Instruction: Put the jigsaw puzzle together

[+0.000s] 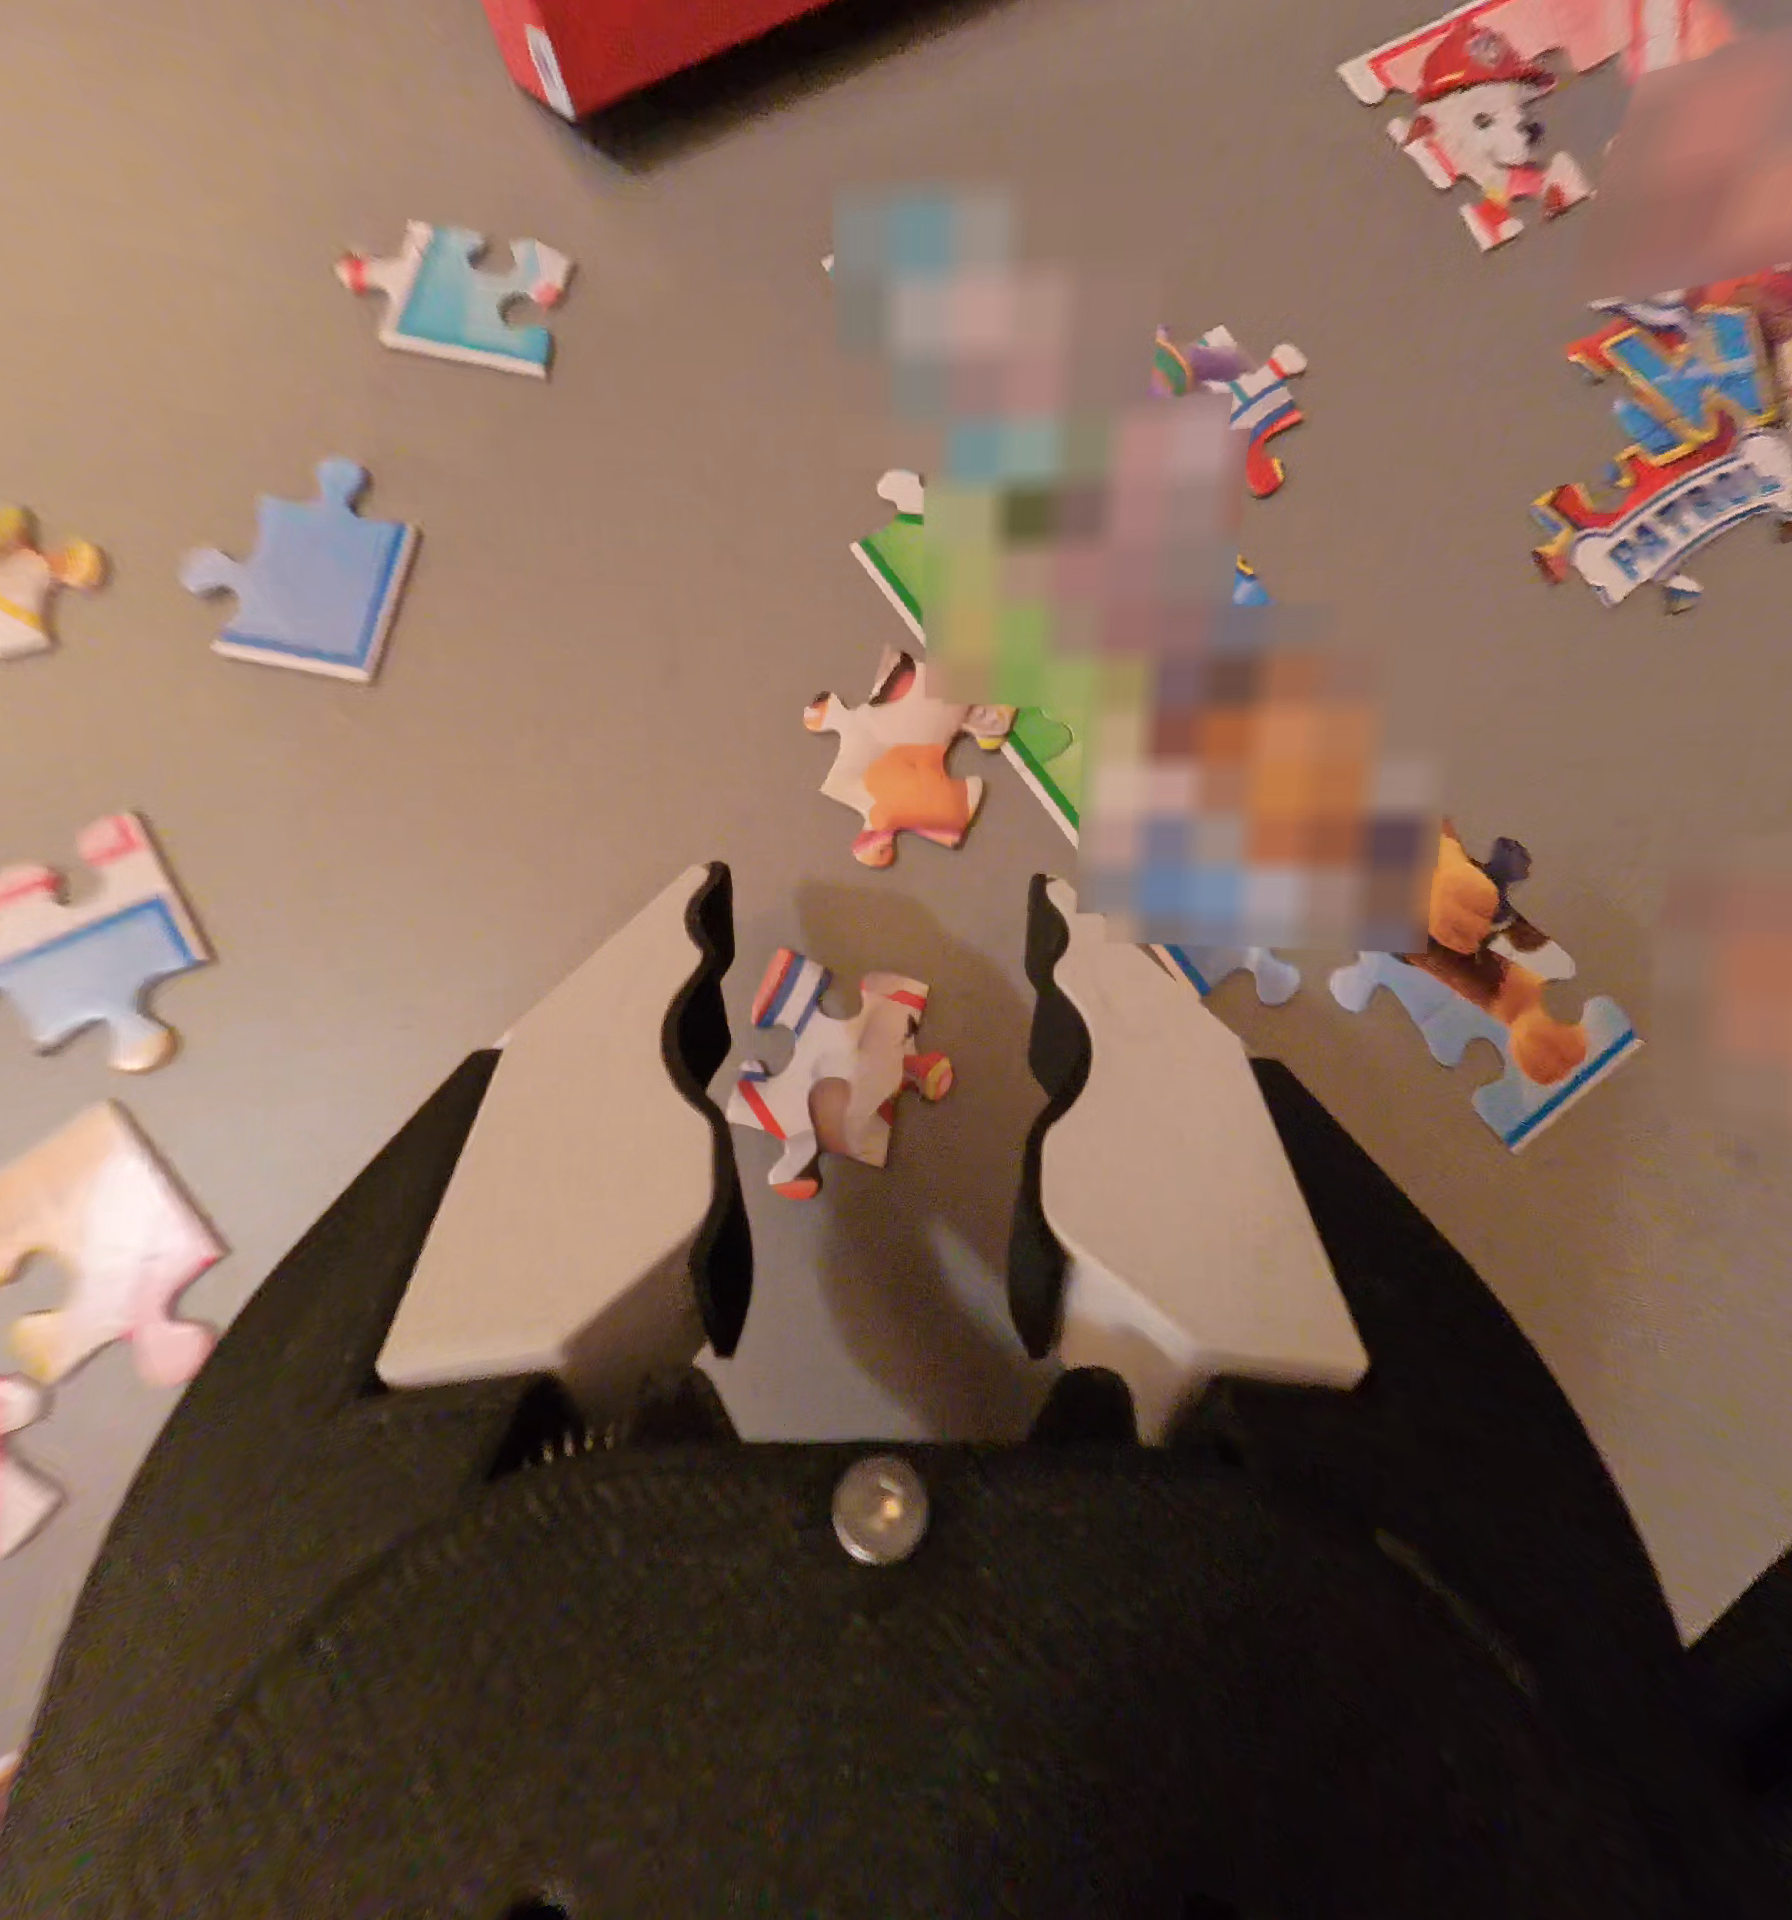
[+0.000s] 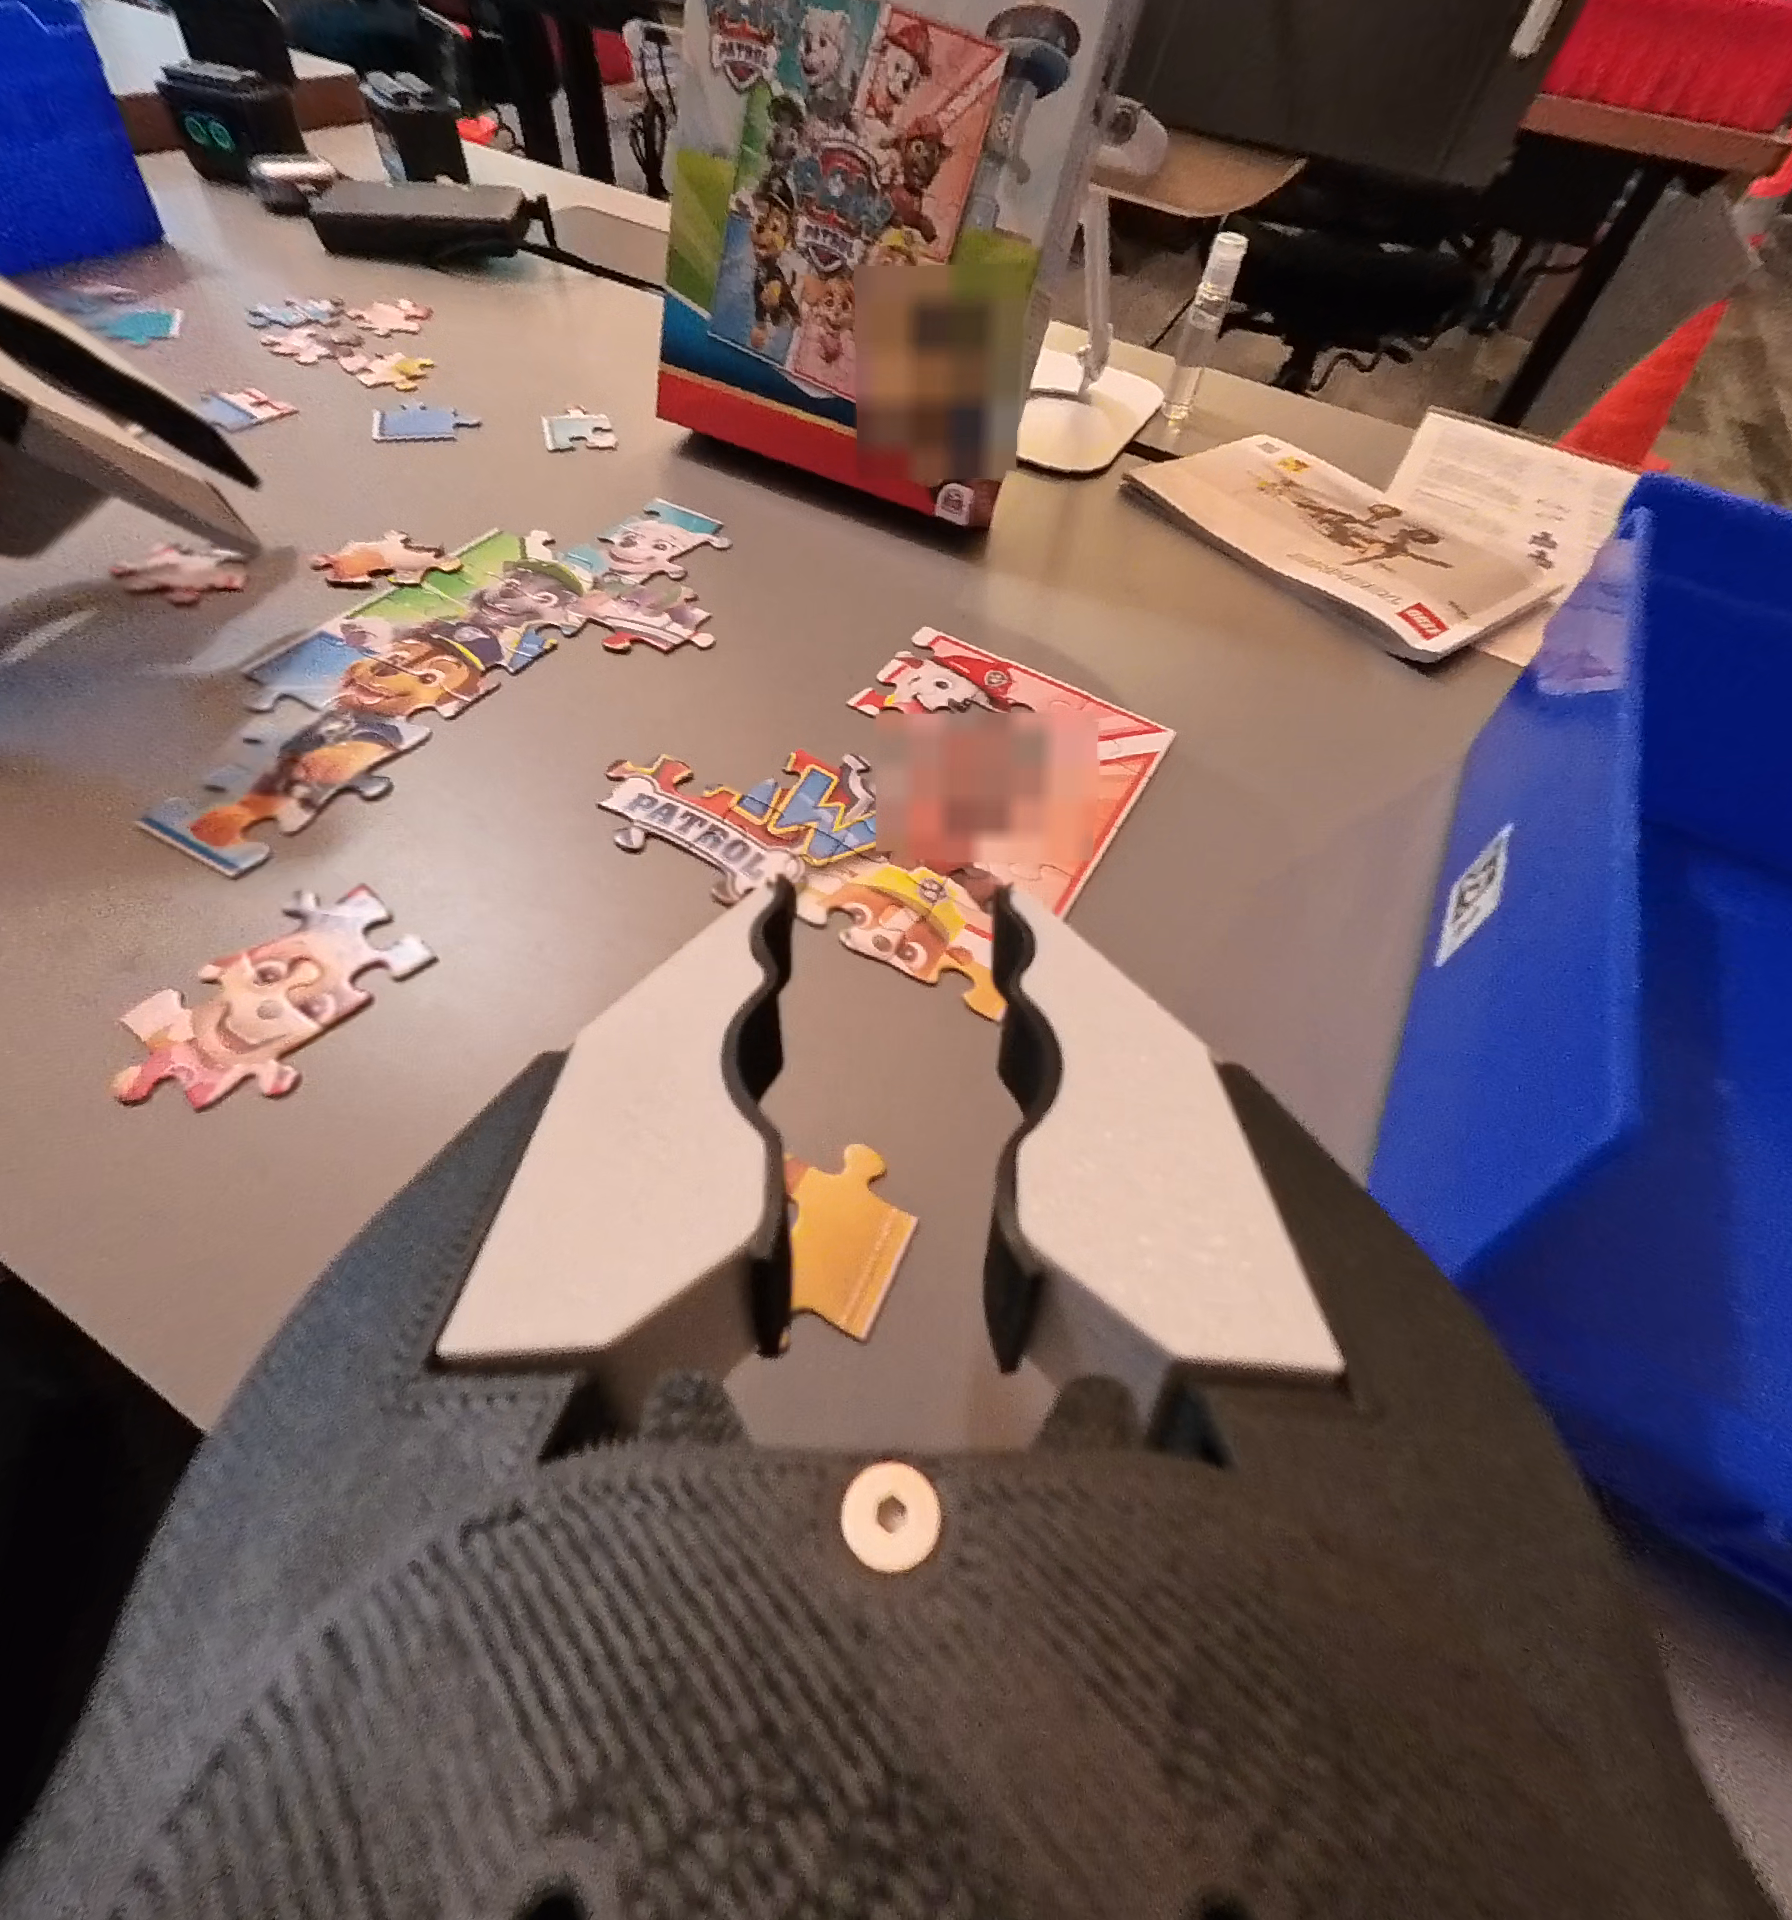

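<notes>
Grey table [image 1: 580, 810]: L gripper [image 1: 876, 894] released over puzzle piece [image 1: 835, 1070]; R gripper [image 2: 892, 909] spread, bare.

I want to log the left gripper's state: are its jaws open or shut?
Open. The left gripper has a wide gap between its jaws; a small white, red and blue cardboard puzzle piece lies flat on the grey table, unpressed.

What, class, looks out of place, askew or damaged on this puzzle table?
Nothing looks damaged or spilled. Loose puzzle pieces lie scattered at all angles on the grey table, beside partly joined sections. One white and red piece lies flat between the open jaws of the left hand-held gripper, untouched. The puzzle box stands upright.
</notes>
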Motion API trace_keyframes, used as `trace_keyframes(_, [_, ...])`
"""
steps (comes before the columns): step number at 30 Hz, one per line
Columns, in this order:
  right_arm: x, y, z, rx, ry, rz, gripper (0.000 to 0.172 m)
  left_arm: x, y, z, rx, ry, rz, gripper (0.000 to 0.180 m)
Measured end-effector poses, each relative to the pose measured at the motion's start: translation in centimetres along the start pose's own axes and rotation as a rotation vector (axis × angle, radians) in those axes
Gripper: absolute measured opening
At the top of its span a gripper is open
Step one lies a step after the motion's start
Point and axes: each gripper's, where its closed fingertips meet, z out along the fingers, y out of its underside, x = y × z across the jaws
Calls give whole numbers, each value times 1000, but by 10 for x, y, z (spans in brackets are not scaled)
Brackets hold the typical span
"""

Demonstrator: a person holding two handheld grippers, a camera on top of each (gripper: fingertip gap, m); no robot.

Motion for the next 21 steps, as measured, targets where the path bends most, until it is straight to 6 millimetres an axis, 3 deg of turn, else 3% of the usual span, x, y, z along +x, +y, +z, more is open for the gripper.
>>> trace_keyframes(4, [-3, -2, 4, -3, -11, -20, 37, 7, 0, 9, 37, 134, -19, 59])
trace_keyframes(10, [1, -12, -3, 25, 2, -30, 37, 4, -8, 33, -25, 105, 101, 57])
trace_keyframes(15, [3, -12, -4, 37, -3, -13, 37, -1, -10, 34, -42, 86, 91, 32])
trace_keyframes(21, [3, -10, -1, 25, -1, -21, 37, 2, -8, 33, -38, 86, 116, 31])
